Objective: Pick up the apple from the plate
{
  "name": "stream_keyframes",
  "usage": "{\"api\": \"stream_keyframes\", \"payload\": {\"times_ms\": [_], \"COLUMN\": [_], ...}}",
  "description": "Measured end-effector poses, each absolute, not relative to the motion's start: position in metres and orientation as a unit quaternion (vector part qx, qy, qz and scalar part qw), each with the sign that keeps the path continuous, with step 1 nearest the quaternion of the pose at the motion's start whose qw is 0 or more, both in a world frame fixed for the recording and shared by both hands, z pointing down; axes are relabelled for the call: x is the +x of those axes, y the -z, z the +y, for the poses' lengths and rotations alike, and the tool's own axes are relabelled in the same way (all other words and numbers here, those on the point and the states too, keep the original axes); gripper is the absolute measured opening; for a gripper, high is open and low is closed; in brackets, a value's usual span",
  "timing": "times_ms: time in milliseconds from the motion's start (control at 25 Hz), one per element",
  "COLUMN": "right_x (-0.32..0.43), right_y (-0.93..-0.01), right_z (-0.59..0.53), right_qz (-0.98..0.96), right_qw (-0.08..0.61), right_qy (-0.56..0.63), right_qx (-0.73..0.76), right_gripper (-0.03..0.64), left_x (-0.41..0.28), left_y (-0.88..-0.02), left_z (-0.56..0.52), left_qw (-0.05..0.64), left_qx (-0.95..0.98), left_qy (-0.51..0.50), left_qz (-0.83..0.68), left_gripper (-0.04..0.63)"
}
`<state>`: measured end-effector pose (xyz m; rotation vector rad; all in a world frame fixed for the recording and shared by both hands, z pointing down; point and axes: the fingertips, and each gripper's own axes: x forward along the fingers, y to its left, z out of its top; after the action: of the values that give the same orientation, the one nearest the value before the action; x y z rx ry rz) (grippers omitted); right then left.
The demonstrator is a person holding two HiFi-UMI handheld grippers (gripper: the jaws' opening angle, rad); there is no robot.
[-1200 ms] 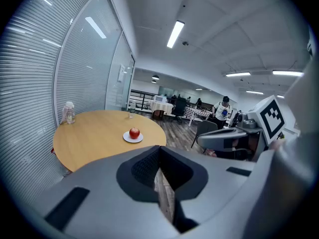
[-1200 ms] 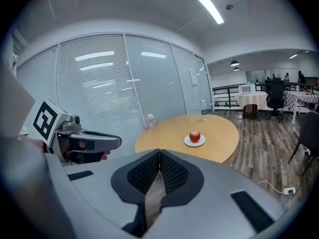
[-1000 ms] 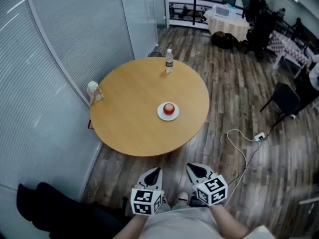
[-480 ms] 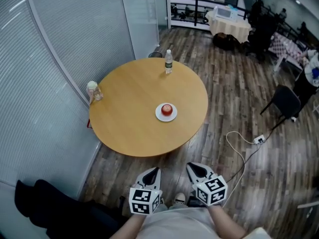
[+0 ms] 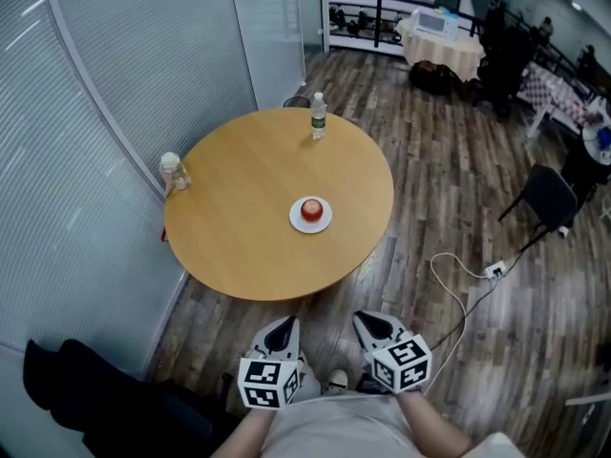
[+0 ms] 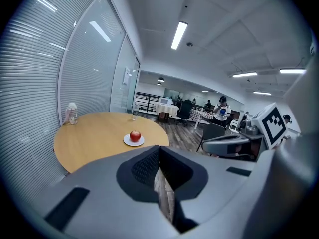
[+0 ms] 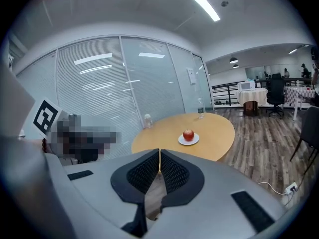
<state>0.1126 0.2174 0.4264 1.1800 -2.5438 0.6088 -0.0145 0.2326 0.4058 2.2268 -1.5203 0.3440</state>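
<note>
Lidded glass jar (image 5: 172, 172): far-left edge of the worktop, well apart from the plate
Round light-wood worktop (image 5: 229, 237): ahead of the person, with both grippers near its near edge, over the floor
Left gripper (image 5: 284, 324): jaws pressed together with nothing between them, held low on the near side and pointing toward the worktop
Small white round plate (image 5: 296, 221): right of the worktop's middle, lying flat
Round red apple (image 5: 311, 209): sits upright in the middle of the plate, untouched, well apart from both grippers
Clear plastic water bottle (image 5: 318, 119): upright at the far edge of the worktop, well behind the apple
Right gripper (image 5: 368, 321): jaws closed on nothing, just beside the left gripper and aimed the same way
White cable (image 5: 456, 284): loops over the dark wood floor to the right of the worktop
Handling, as a judgement: the apple looks firm, light enough for one gripper, with smooth skin that may slip and a round body that could roll off the plate if nudged
Where to hold, as a judgement: open the jaws wide and close across the widest middle from two opposite sides, above the plate's rim, firmly enough not to slip yet without bruising
</note>
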Motion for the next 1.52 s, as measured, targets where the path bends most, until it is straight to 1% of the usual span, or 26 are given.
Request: {"api": "stream_keyframes", "payload": {"times_ms": [200, 480, 800, 1120, 1520], "right_x": [0.108, 0.099, 0.075, 0.052, 0.073], "right_y": [-0.433, -0.446, -0.442, -0.435, -0.436], "right_z": [0.197, 0.128, 0.021, -0.036, -0.081], "right_qz": [-0.877, -0.865, -0.853, -0.846, -0.849], "right_qw": [0.142, 0.148, 0.15, 0.151, 0.158], "right_qy": [-0.215, -0.223, -0.212, -0.208, -0.209], "right_qx": [0.406, 0.425, 0.452, 0.466, 0.458], "right_gripper": [0.032, 0.032, 0.032, 0.032, 0.032], "left_x": [-0.017, -0.021, -0.046, -0.072, -0.062], "left_y": [-0.411, -0.422, -0.419, -0.405, -0.412], "left_z": [0.211, 0.133, 0.033, -0.031, -0.074], "left_qw": [0.22, 0.218, 0.187, 0.181, 0.196], "left_qx": [0.801, 0.817, 0.841, 0.848, 0.838], "left_qy": [-0.117, -0.132, -0.153, -0.143, -0.123], "left_qz": [-0.544, -0.517, -0.484, -0.478, -0.494], "left_gripper": [0.003, 0.003, 0.003, 0.003, 0.003]}}
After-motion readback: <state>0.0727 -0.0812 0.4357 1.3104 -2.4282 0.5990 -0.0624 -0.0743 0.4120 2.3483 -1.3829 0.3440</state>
